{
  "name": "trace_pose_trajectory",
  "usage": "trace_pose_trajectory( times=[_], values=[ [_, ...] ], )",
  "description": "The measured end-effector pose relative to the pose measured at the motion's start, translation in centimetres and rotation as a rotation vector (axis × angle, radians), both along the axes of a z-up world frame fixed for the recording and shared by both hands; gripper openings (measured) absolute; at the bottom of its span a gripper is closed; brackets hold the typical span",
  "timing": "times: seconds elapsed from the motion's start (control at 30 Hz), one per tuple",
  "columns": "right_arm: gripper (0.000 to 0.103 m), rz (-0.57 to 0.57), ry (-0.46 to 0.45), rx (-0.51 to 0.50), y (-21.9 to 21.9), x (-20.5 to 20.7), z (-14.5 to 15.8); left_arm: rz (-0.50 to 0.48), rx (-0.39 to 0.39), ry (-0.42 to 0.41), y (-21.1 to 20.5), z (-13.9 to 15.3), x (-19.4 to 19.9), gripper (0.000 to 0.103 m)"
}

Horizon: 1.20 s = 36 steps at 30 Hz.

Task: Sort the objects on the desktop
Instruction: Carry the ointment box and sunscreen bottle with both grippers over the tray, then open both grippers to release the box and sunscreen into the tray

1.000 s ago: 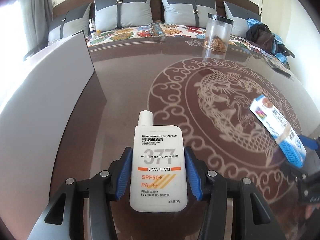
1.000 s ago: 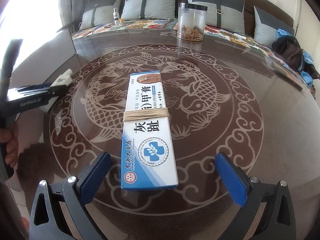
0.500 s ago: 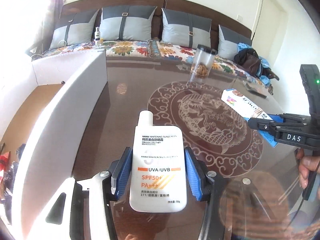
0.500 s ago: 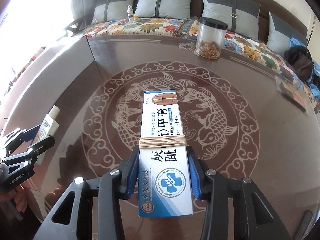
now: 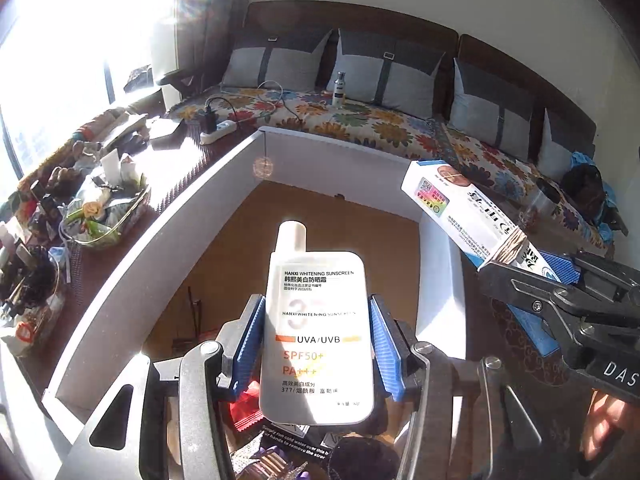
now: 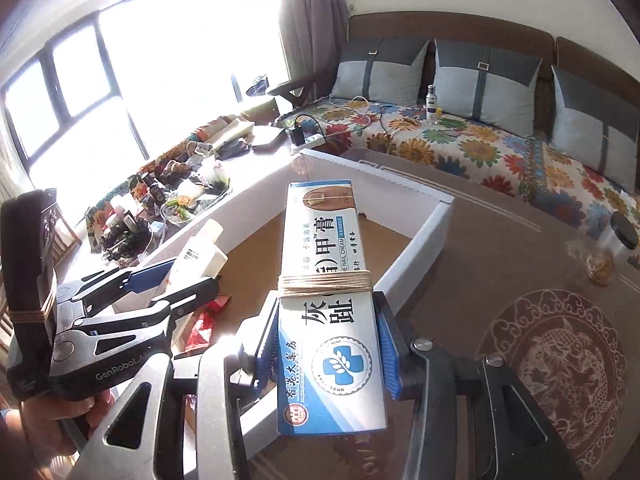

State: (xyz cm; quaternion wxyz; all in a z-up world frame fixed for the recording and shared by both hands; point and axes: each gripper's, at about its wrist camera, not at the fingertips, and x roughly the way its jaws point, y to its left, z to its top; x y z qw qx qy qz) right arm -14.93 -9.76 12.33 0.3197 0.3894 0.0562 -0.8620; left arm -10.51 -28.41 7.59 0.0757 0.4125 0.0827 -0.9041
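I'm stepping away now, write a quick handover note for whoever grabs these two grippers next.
Left gripper: shut on the sunscreen bottle, held in the air over the white box.
Right gripper: shut on the nail cream carton, held over the box's table-side wall.
Done: both items are lifted off the table; a red packet and other small items already lie in the box.
Left: lower and release both into the box. A lidded jar stands on the table.

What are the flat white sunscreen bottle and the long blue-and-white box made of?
The flat white sunscreen bottle looks like smooth, slightly glossy plastic, catching sun glare. The long blue-and-white box looks like printed cardboard: crisp folded edges, a rubber band around it.
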Motion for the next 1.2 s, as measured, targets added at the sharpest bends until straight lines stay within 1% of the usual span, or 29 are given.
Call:
trace_pose_trajectory(
  times=[0.03,0.1,0.13,0.17,0.23,0.27,0.3,0.37,0.4,0.43,0.47,0.53,0.6,0.63,0.67,0.73,0.8,0.83,0.9,0.93,0.97,1.03,1.07,1.2],
  values=[
    [0.045,0.018,-0.014,0.008,-2.0,-0.2,-0.9,0.017,0.008,-0.041,-0.7,-1.3,-0.3,0.051],
    [0.046,0.039,-0.055,0.03,-5.2,-0.8,-3.3,0.038,0.057,-0.128,-2.0,-3.8,-1.2,0.051],
    [0.051,0.045,-0.096,0.052,-6.3,-1.1,-4.7,0.051,0.073,-0.162,-2.5,-4.7,-1.5,0.052],
    [0.059,0.037,-0.136,0.08,-7.1,-1.5,-6.1,0.064,0.076,-0.186,-3.1,-5.3,-1.0,0.053],
    [0.059,0.024,-0.18,0.11,-7.8,-1.8,-7.9,0.078,0.058,-0.194,-3.6,-5.7,-0.6,0.065],
    [0.061,0.025,-0.19,0.112,-7.8,-1.7,-8.1,0.083,0.04,-0.182,-3.8,-5.5,-0.1,0.079],
    [0.064,0.024,-0.193,0.112,-7.6,-1.6,-8.0,0.093,0.012,-0.167,-3.9,-5.0,0.5,0.089],
    [0.082,0.024,-0.174,0.121,-7.3,-1.2,-7.1,0.117,-0.043,-0.138,-4.0,-4.0,1.5,0.094],
    [0.085,0.018,-0.155,0.132,-7.0,-1.0,-6.5,0.124,-0.061,-0.124,-3.9,-3.4,2.0,0.094],
    [0.091,0.006,-0.14,0.143,-6.4,-0.9,-5.4,0.136,-0.076,-0.115,-3.8,-2.7,2.4,0.094],
    [0.095,-0.012,-0.137,0.154,-6.0,-0.9,-4.6,0.15,-0.094,-0.112,-3.6,-2.2,2.8,0.095],
    [0.096,-0.057,-0.152,0.16,-5.0,-1.0,-3.3,0.179,-0.133,-0.125,-3.2,-1.3,3.5,0.095],
    [0.096,-0.094,-0.168,0.148,-4.1,-0.9,-2.2,0.201,-0.139,-0.151,-2.8,-0.6,4.1,0.095],
    [0.097,-0.105,-0.165,0.135,-3.8,-0.7,-1.6,0.215,-0.138,-0.17,-2.6,-0.5,4.4,0.095],
    [0.1,-0.115,-0.156,0.132,-3.5,-0.4,-1.1,0.224,-0.145,-0.19,-2.4,-0.2,4.7,0.095],
    [0.101,-0.108,-0.146,0.151,-3.5,0.3,-0.3,0.251,-0.171,-0.188,-2.0,0.1,5.7,0.095],
    [0.101,-0.047,-0.146,0.157,-3.7,1.0,0.2,0.281,-0.152,-0.182,-2.1,0.4,6.8,0.095],
    [0.101,-0.035,-0.134,0.163,-3.9,1.4,0.3,0.282,-0.122,-0.176,-2.3,0.6,7.2,0.095],
    [0.101,-0.037,-0.105,0.182,-3.9,1.9,0.8,0.291,-0.043,-0.191,-2.7,0.8,7.9,0.095],
    [0.101,-0.029,-0.098,0.185,-4.0,2.2,1.0,0.296,-0.018,-0.18,-2.8,0.9,8.2,0.095],
    [0.101,-0.019,-0.091,0.19,-4.1,2.5,1.2,0.312,-0.02,-0.163,-2.9,1.2,8.6,0.095],
    [0.101,0.0,-0.07,0.207,-4.6,3.2,1.5,0.343,-0.061,-0.128,-2.7,2.0,9.3,0.095],
    [0.101,0.008,-0.059,0.215,-4.9,3.5,1.6,0.344,-0.078,-0.118,-2.5,2.4,9.4,0.095],
    [0.101,0.036,-0.027,0.24,-6.0,4.3,1.7,0.346,-0.1,-0.109,-2.5,3.1,9.6,0.095]
  ],
)
